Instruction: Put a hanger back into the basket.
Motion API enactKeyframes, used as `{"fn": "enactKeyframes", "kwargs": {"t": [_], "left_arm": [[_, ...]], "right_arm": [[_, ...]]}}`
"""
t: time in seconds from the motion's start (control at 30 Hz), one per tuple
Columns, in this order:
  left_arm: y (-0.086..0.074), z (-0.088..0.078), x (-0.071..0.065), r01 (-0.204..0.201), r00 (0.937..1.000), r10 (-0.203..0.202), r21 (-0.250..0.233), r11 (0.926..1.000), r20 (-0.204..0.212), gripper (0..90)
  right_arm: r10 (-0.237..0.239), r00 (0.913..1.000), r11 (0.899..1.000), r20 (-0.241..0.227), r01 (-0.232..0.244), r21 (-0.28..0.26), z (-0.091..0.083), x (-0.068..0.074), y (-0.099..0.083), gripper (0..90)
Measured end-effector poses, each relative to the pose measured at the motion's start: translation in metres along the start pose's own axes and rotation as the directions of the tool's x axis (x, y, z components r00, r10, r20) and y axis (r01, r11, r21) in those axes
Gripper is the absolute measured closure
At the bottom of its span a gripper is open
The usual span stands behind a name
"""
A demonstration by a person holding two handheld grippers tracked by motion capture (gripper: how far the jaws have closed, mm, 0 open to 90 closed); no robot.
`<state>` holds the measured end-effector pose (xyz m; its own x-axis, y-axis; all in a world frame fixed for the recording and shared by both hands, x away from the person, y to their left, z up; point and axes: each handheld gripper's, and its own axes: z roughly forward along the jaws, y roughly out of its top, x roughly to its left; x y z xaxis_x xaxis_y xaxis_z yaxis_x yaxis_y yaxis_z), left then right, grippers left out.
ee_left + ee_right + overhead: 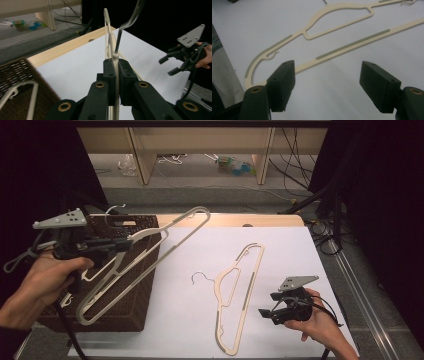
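My left gripper (125,241) is shut on the neck of a cream hanger (165,256), which hangs tilted in the air over a dark wicker basket (135,295). In the left gripper view the jaws (115,68) clamp the hanger just below its metal hook (125,25). A second cream hanger (248,290) lies flat on the white table top (290,255), hook to the left. My right gripper (267,305) hovers open just right of that hanger's lower end. In the right gripper view its jaws (327,85) stand wide apart over the lying hanger (332,32), nothing between them.
The basket stands at the table's left side, and a white hanger (27,90) rests inside it. A wooden strip (240,220) edges the table's far side. Beyond it are a floor with cables and wooden shelf legs (142,160). Dark curtains flank both sides.
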<state>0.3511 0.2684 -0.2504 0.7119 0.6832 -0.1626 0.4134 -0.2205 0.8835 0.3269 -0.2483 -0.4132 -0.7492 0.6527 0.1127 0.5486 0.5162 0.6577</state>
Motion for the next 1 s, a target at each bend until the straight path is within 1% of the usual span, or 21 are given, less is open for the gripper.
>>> {"fn": "enactKeyframes", "kwargs": {"t": [0.03,0.07,0.1,0.23,0.27,0.37,0.4,0.43,0.47,0.5,0.53,0.57,0.6,0.63,0.67,0.7,0.77,0.83,0.93,0.97,1.0], "left_arm": [[0.0,-0.003,0.005,0.005,0.9999,-0.005,-0.003,1.0,-0.012,85.5],[0.0,-0.005,0.009,0.017,0.9996,-0.017,-0.008,0.9998,-0.021,85.5],[0.001,-0.008,0.014,0.018,0.9992,-0.018,-0.007,0.9998,-0.035,85.5],[0.002,-0.017,0.031,0.041,0.9961,-0.042,-0.017,0.999,-0.077,85.5],[0.002,-0.019,0.036,0.043,0.9948,-0.044,-0.015,0.999,-0.092,85.5],[0.002,-0.025,0.049,0.056,0.9919,-0.058,-0.021,0.9982,-0.113,85.5],[0.002,-0.026,0.053,0.058,0.9898,-0.061,-0.023,0.998,-0.129,85.5],[0.001,-0.028,0.058,0.065,0.9892,-0.069,-0.032,0.9974,-0.129,85.5],[0.001,-0.028,0.058,0.065,0.9892,-0.069,-0.032,0.9974,-0.129,85.5],[0.0,-0.029,0.066,0.067,0.987,-0.072,-0.036,0.9971,-0.144,85.5],[0.0,-0.029,0.066,0.067,0.987,-0.072,-0.036,0.9971,-0.144,85.5],[-0.001,-0.03,0.076,0.086,0.9839,-0.091,-0.04,0.9955,-0.154,85.5],[-0.003,-0.03,0.081,0.097,0.9816,-0.102,-0.039,0.9945,-0.161,85.5],[-0.004,-0.03,0.086,0.106,0.9798,-0.111,-0.037,0.9937,-0.166,85.5],[-0.004,-0.03,0.086,0.106,0.9798,-0.111,-0.037,0.9937,-0.166,85.5],[-0.007,-0.029,0.096,0.116,0.9762,-0.12,-0.031,0.9927,-0.181,85.5],[-0.011,-0.028,0.105,0.13,0.9731,-0.134,-0.032,0.991,-0.188,85.5],[-0.015,-0.028,0.112,0.131,0.9719,-0.132,-0.023,0.9912,-0.195,85.5],[-0.022,-0.029,0.122,0.143,0.9672,-0.144,-0.018,0.9895,-0.21,85.5],[-0.024,-0.029,0.124,0.145,0.9673,-0.145,-0.014,0.9894,-0.208,85.5],[-0.027,-0.029,0.126,0.141,0.9681,-0.139,-0.007,0.99,-0.208,85.5]], "right_arm": [[0.008,1.0,1.0,-0.003,-0.008,0.012,0.0,0.0,0.0,29.9],[0.003,1.0,1.0,-0.003,-0.003,0.013,0.001,0.0,0.0,29.9],[0.008,1.0,1.0,-0.004,-0.008,0.015,0.001,0.0,0.0,29.9],[0.005,1.0,1.0,-0.001,-0.005,0.003,0.003,0.0,-0.001,29.9],[0.005,1.0,1.0,-0.002,-0.005,0.003,0.003,0.0,-0.001,29.9],[0.006,1.0,1.0,-0.006,-0.006,0.013,0.001,0.0,-0.001,29.9],[0.004,1.0,1.0,-0.004,-0.004,0.012,0.001,0.0,-0.001,29.9],[0.004,1.0,1.0,0.0,-0.004,0.002,0.003,0.0,-0.001,29.9],[0.004,1.0,1.0,0.0,-0.004,0.002,0.003,0.0,-0.001,29.9],[0.007,0.9999,1.0,-0.008,-0.007,0.022,0.003,0.0,-0.001,29.9],[0.007,0.9999,1.0,-0.008,-0.007,0.022,0.003,0.0,-0.001,29.9],[0.01,0.9999,1.0,-0.013,-0.01,0.029,0.003,0.001,-0.002,29.9],[0.007,0.9999,1.0,-0.01,-0.006,0.029,0.004,0.0,-0.002,29.9],[0.004,1.0,1.0,-0.006,-0.003,0.015,0.005,0.0,-0.002,29.9],[0.004,1.0,1.0,-0.006,-0.003,0.015,0.005,0.0,-0.002,29.9],[0.005,0.9999,1.0,-0.01,-0.005,0.027,0.004,0.0,-0.001,29.9],[0.009,0.9999,0.999,-0.012,-0.009,0.03,0.004,0.0,-0.002,29.9],[0.005,1.0,1.0,-0.007,-0.005,0.018,0.005,0.0,-0.002,29.9],[0.01,0.9999,1.0,-0.006,-0.01,0.019,0.005,0.001,-0.002,29.9],[0.004,0.9999,0.999,-0.01,-0.003,0.032,0.004,0.0,-0.002,29.9],[-0.01,0.9999,1.0,-0.006,0.01,0.021,0.004,-0.001,-0.002,29.9]]}}
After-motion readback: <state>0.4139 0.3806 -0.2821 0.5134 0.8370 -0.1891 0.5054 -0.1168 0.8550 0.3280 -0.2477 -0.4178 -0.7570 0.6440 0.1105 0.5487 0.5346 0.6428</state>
